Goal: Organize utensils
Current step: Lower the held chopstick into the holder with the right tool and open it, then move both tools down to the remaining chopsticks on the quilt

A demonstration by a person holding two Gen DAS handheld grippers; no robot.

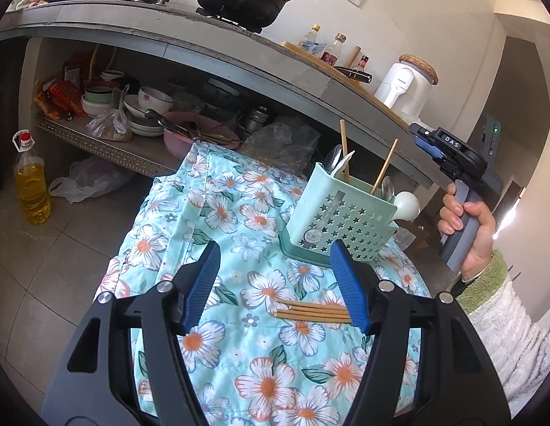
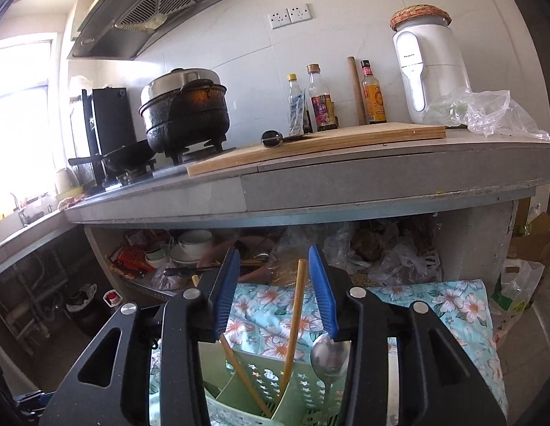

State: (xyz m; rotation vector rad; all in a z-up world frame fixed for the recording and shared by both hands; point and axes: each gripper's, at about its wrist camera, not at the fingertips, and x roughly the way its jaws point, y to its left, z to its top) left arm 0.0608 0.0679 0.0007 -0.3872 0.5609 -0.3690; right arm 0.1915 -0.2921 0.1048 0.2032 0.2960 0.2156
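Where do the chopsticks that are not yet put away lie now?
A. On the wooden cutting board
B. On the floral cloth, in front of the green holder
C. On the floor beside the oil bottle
B: the loose chopsticks lie flat on the floral cloth, nearer the camera than the green holder.

You can read only "DAS", in white letters on top of the right gripper (image 1: 447, 142).

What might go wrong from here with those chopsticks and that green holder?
The loose chopsticks lie bunched on the soft, wrinkled floral cloth, so the open left gripper might snag fabric or grab several. The right gripper, open above the green utensil holder, could bump its leaning chopstick and perhaps tip the holder.
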